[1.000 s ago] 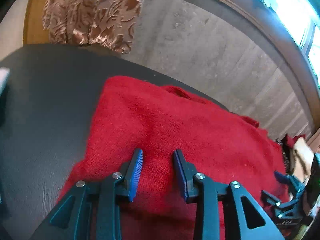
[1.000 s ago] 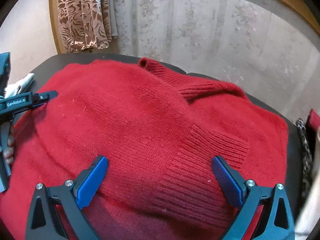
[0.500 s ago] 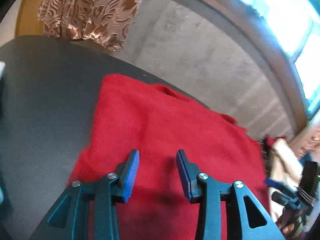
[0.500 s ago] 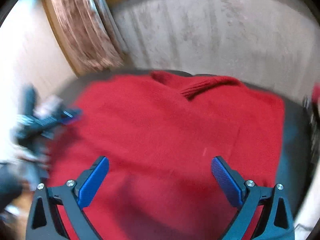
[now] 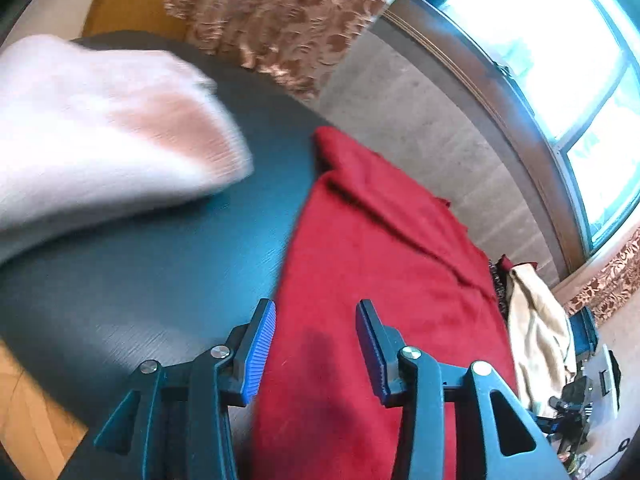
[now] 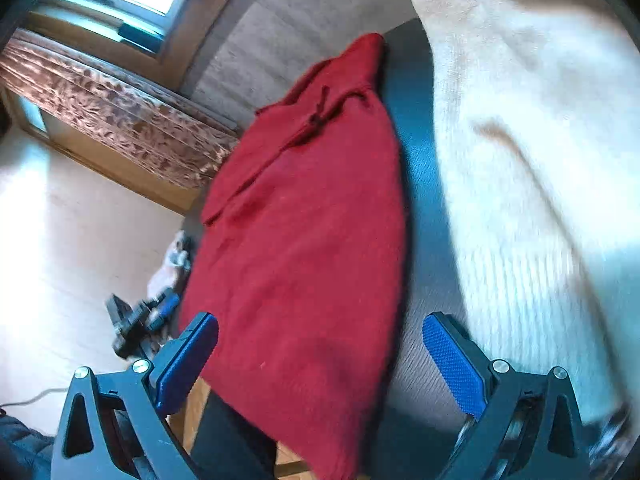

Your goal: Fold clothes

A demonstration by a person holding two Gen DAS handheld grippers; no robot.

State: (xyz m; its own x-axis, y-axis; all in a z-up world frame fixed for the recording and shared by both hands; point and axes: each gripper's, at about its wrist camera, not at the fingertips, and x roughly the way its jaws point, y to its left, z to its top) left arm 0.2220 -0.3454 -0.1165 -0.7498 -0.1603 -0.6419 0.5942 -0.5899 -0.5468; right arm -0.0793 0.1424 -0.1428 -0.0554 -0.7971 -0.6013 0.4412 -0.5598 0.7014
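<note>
Red knit sweater (image 5: 384, 280), one item, folded into a long narrow bundle and lying on the dark round table (image 5: 152, 272); its lower end droops over the table's near edge in my right wrist view, while the ribbed neck end reaches toward the far edge by the wall. Cream knit garment (image 6: 520, 160), one item, unfolded, heaped on the same table just beside the red one, with a strip of bare tabletop between them. My left gripper (image 5: 316, 348) hangs over the red bundle's long edge, jaws opening, nothing between them; one blue pad sits above the dark top and the other above the red cloth. My right gripper (image 6: 320, 364) stands spread wide above the overhanging end of the sweater, released and holding nothing; the cloth passes below the pads without touching them, as far as I can judge. Handling, by my estimate: the red knit is soft, light and limp, fuzzy enough not to slip, but it will sag and unfold if I lift it by one layer. I would pinch all layers together at the two corners of one short end. Also noted: patterned brown curtain (image 5: 288, 16), window (image 5: 560, 60), and a beige cloth (image 5: 536, 320) off the table's far side.
</note>
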